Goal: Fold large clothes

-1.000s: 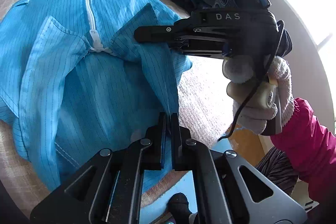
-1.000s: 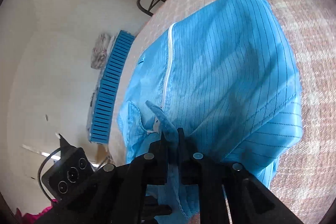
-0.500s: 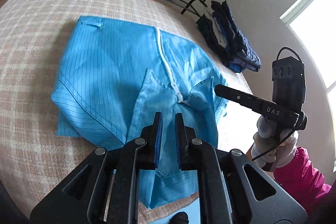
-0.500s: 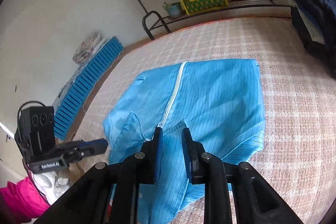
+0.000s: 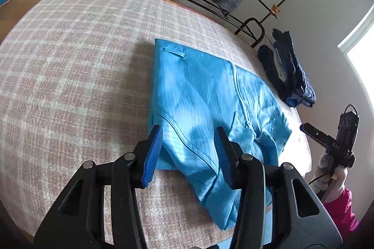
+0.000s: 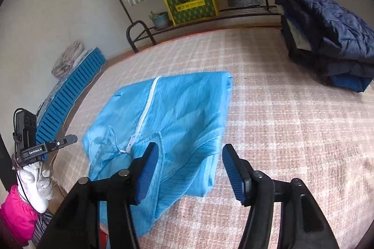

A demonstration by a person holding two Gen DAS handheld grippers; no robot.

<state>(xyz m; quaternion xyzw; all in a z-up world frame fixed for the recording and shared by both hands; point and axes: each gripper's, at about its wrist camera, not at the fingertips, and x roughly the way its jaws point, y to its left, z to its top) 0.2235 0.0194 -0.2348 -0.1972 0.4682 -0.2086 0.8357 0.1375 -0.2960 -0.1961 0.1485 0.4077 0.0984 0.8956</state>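
while both grippers hang above the bed, one blue garment [image 5: 210, 104] lies folded on the plaid bedspread [image 5: 70, 62], toward its near edge. two grippers are in view: the left gripper [image 5: 188, 153] has its jaws spread wide with nothing between them, and the right gripper [image 6: 189, 169] is likewise parted and holds nothing. each has two blue ribbed pads [image 5: 153, 153].

the garment is a bright blue, thin-striped jacket with one white zipper [image 6: 145, 113] running down its middle. its far part lies flat with a straight far edge and a small pocket slit [image 5: 174, 52] near one corner; the near part is rumpled, with the collar flaps [image 6: 109, 139] turned up around the zipper pull and one corner drooping over the bed's near edge.

one stack of dark blue folded clothes [image 6: 327, 34] sits on the bedspread, well apart from the jacket. beyond the bed stand one black metal rack [image 6: 140, 34], one yellow-green box [image 6: 190, 3] and one potted plant [image 6: 160, 19]. one blue slatted crate [image 6: 70, 94] lies on the floor beside the bed. white gloved hands [image 6: 35, 181] with a pink sleeve [image 6: 18, 214] grip the handles.
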